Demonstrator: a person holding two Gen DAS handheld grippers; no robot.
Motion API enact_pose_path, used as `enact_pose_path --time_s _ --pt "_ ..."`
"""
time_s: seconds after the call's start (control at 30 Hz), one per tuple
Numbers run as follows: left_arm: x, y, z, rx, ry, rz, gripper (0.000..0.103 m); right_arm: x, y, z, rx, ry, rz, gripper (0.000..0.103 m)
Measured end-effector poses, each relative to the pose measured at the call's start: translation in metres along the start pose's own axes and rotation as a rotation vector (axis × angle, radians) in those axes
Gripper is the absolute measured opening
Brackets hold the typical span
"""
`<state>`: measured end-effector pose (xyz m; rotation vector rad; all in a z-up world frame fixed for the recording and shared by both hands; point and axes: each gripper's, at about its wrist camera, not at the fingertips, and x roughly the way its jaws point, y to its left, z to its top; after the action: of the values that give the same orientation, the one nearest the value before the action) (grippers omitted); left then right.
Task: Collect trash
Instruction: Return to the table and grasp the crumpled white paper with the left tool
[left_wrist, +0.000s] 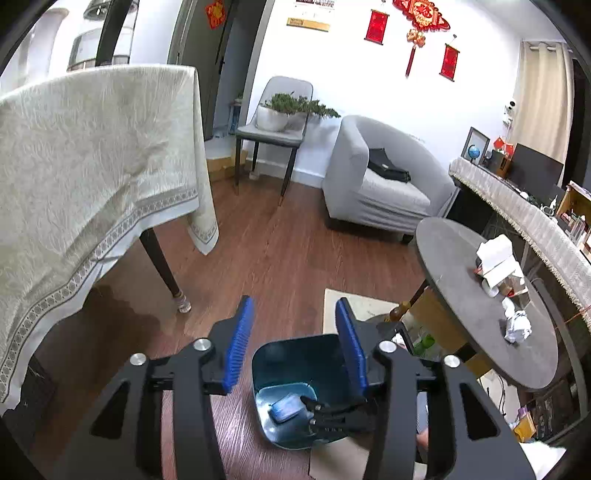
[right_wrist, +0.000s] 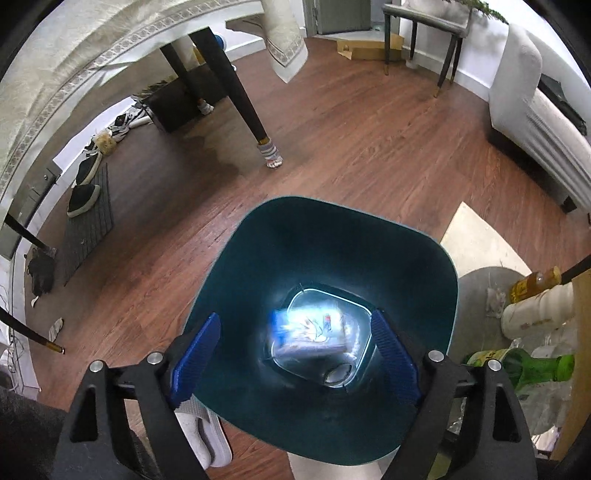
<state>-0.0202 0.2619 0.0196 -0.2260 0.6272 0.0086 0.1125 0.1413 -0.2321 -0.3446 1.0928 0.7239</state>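
A dark teal trash bin (right_wrist: 332, 236) stands on the wood floor, right under my right gripper (right_wrist: 295, 316). Its blue pads are spread wide over the bin's mouth and hold nothing. A blue-and-white packet (right_wrist: 314, 332), blurred, sits low in the bin beside a round silver item (right_wrist: 338, 373). In the left wrist view the bin (left_wrist: 295, 354) is below my left gripper (left_wrist: 293, 302), which is open with nothing in it. The packet (left_wrist: 286, 408) shows at the bottom of the bin. A crumpled white paper (left_wrist: 517, 326) lies on the round grey table (left_wrist: 461, 258).
White packages (left_wrist: 496, 258) sit on the round table. Green and white bottles (right_wrist: 532, 369) stand right of the bin. A cloth-covered table (left_wrist: 92, 166) with a dark leg (left_wrist: 166, 269) is on the left. A grey armchair (left_wrist: 376, 184) is behind. Slippers (right_wrist: 207, 435) lie beside the bin.
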Motion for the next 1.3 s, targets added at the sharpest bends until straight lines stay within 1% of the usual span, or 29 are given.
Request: enact_pose_path --time_s 0.1,0.17,0.2,0.27,0.33,0.43,0.53,0.57,0.7,0.83,0.9,0.97,1.03,1.1,1.13,1.23,1.3 --pt "-0.007 -0.006 0.006 0.002 -0.025 0.0 0.056 -0.017 0.005 0.001 -0.032 -0.03 0.013 0.085" --pt "-0.012 -0.011 0.01 0.003 -0.047 -0.001 0.062 -0.038 0.011 0.003 -0.055 -0.074 0.025 0.085" --pt "-0.015 -0.013 0.012 0.006 -0.058 -0.003 0.064 -0.05 0.013 0.004 -0.067 -0.099 0.024 0.085" --pt "-0.022 -0.021 0.016 0.015 -0.084 -0.003 0.068 -0.082 0.016 0.006 -0.089 -0.163 0.028 0.085" --pt "-0.026 -0.029 0.019 0.024 -0.103 -0.003 0.071 -0.115 0.015 0.008 -0.101 -0.232 0.032 0.085" --pt "-0.03 -0.042 0.024 0.037 -0.124 -0.013 0.072 -0.155 0.009 0.009 -0.112 -0.313 0.021 0.085" --pt "-0.028 -0.056 0.025 0.044 -0.134 -0.03 0.078 -0.196 -0.003 0.009 -0.103 -0.385 0.013 0.082" --pt "-0.024 -0.062 0.025 0.05 -0.129 -0.035 0.079 -0.215 -0.011 0.007 -0.096 -0.415 0.002 0.082" --pt "-0.007 -0.088 0.019 0.09 -0.08 -0.082 0.08 -0.257 -0.041 0.001 -0.062 -0.476 -0.045 0.082" --pt "0.01 -0.121 0.011 0.139 -0.042 -0.142 0.084 -0.296 -0.093 -0.016 -0.008 -0.518 -0.096 0.082" --pt "0.018 -0.136 0.007 0.156 -0.022 -0.177 0.085 -0.308 -0.117 -0.027 0.032 -0.532 -0.112 0.082" --pt "0.026 -0.153 0.001 0.176 0.0 -0.215 0.089 -0.323 -0.147 -0.04 0.082 -0.547 -0.14 0.082" --pt "0.034 -0.171 -0.005 0.189 0.025 -0.259 0.09 -0.332 -0.17 -0.053 0.122 -0.557 -0.165 0.082" --pt "0.046 -0.191 -0.011 0.204 0.056 -0.294 0.091 -0.339 -0.187 -0.066 0.149 -0.561 -0.182 0.085" --pt "0.05 -0.2 -0.014 0.216 0.065 -0.306 0.091 -0.342 -0.195 -0.072 0.163 -0.566 -0.194 0.09" --pt "0.06 -0.223 -0.022 0.252 0.089 -0.336 0.091 -0.352 -0.219 -0.09 0.2 -0.572 -0.219 0.092" --pt "0.068 -0.238 -0.027 0.277 0.108 -0.371 0.094 -0.356 -0.234 -0.103 0.217 -0.563 -0.232 0.092"
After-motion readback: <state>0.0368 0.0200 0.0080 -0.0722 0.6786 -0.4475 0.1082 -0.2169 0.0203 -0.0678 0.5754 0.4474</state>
